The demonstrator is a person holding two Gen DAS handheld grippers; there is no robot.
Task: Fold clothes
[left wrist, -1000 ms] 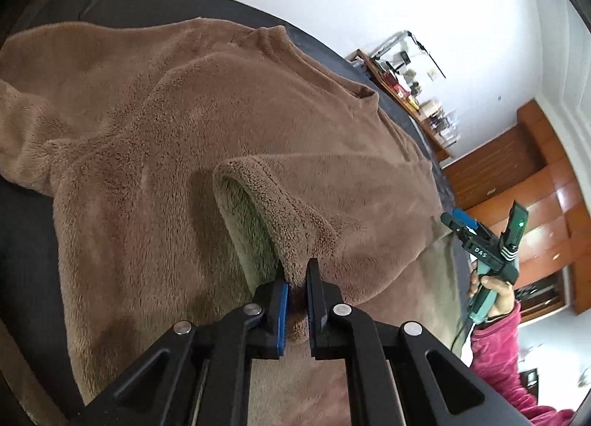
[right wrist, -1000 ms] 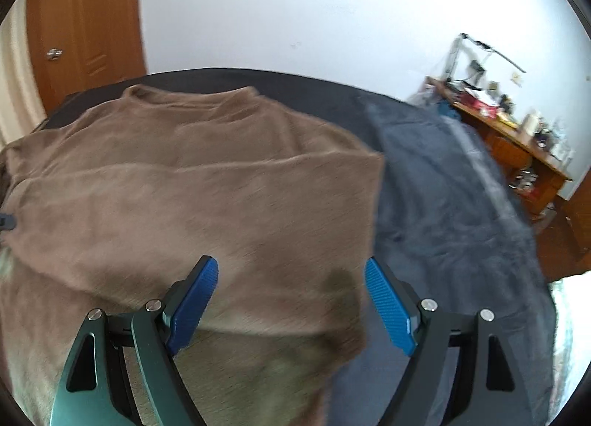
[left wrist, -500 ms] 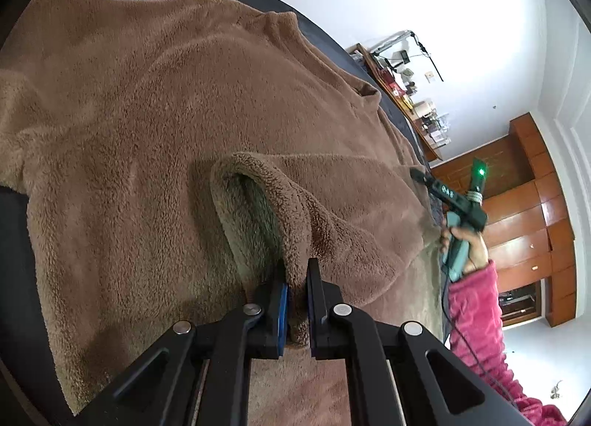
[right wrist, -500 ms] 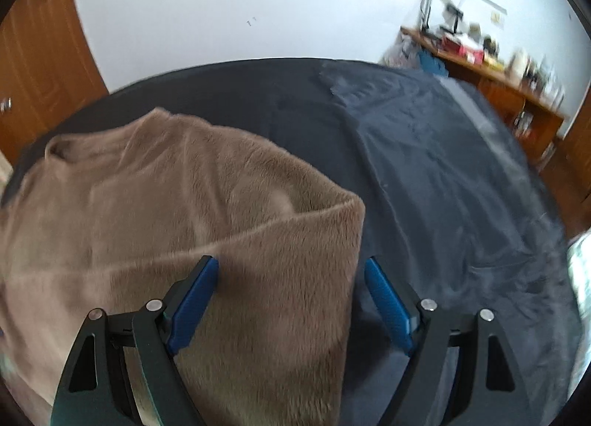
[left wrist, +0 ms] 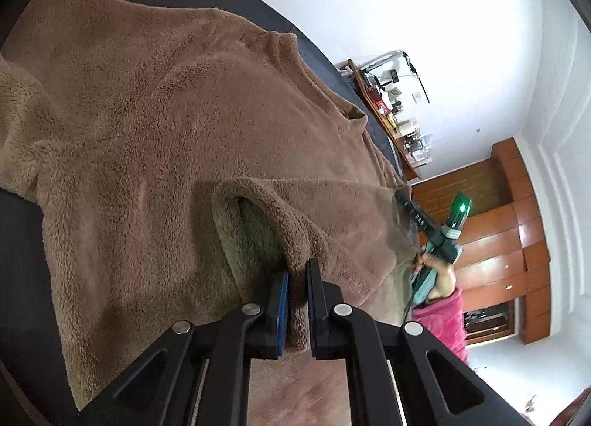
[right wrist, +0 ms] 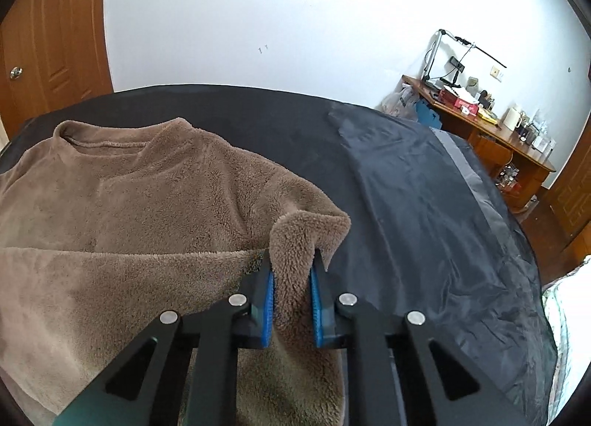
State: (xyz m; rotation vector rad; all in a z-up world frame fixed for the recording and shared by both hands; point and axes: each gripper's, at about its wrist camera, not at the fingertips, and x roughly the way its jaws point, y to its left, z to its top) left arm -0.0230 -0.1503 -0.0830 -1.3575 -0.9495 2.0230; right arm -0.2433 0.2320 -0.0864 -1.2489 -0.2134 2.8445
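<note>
Both tongs (left wrist: pixel 297 278) (right wrist: pixel 291 282) pinch the sweater (right wrist: pixel 155 197) hem corners.

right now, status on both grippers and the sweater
Left gripper shut on brown fleece sweater, folded hem raised. Right gripper shut on its other corner. Sweater half folded on dark bed cover. Nothing in the way.

Your left wrist camera looks along its tongs (left wrist: pixel 298 278), very near the brown fleece top (left wrist: pixel 147 123), tilted and facing right across the bed (left wrist: pixel 22 241) toward your right tongs (left wrist: pixel 402 201). Your right wrist camera sits low behind its tongs (right wrist: pixel 291 274), facing the far wall. Both views share the top, its collar (right wrist: pixel 107 141), and the far cluttered table (right wrist: pixel 491 130).
</note>
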